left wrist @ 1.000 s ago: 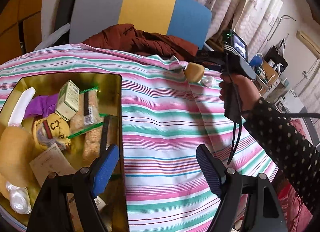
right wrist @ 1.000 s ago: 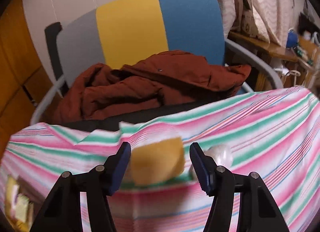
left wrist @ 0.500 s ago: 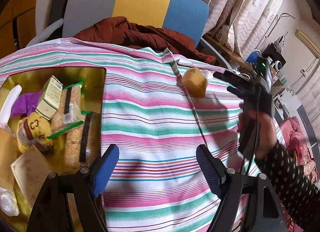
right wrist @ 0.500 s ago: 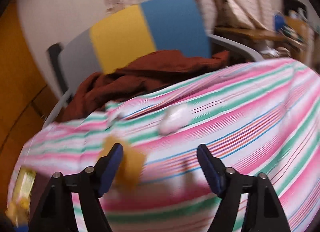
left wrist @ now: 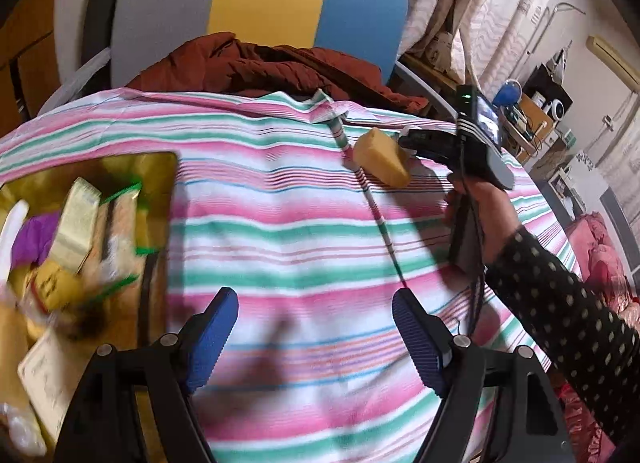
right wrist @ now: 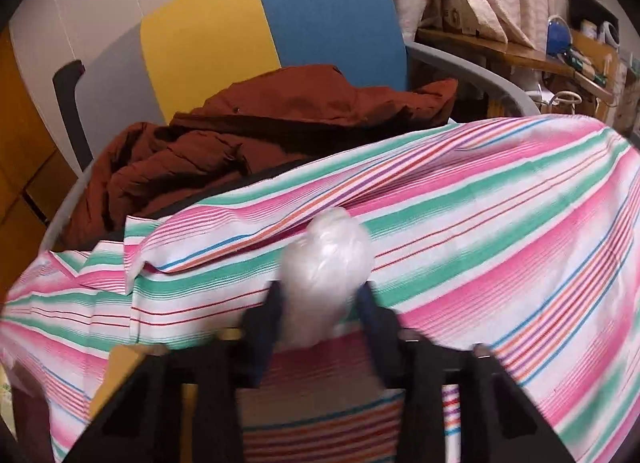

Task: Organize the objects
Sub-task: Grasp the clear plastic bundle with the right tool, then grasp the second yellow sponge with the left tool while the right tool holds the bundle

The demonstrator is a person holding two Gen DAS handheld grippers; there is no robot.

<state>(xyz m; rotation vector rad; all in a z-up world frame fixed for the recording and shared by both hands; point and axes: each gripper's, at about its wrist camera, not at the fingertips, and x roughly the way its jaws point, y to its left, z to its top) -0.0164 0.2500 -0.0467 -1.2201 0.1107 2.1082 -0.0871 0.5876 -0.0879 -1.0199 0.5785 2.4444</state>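
The right gripper [right wrist: 320, 299] has just been closing, and its blue pads now pinch a crumpled white plastic bundle [right wrist: 326, 259] on the striped cloth [right wrist: 500, 223] of the worktop. A yellow sponge [left wrist: 384, 159] lies just to its left. The left gripper [left wrist: 316, 337] hovers spread wide and empty, a gold tray [left wrist: 160, 167] of packets at its left.

1. One white plastic-wrapped bundle [right wrist: 326, 259], pinched between the right jaws.
2. One yellow sponge-like block [left wrist: 383, 157], far ahead of the left jaws and just beside the right gripper's tips.
3. One gold tray [left wrist: 160, 167], left of the left jaws, its contents too blurred to count.
4. One striped cloth [left wrist: 280, 223] beneath both pairs of jaws.
5. One chair [left wrist: 264, 3] and one rust-brown jacket [left wrist: 256, 63], beyond them.
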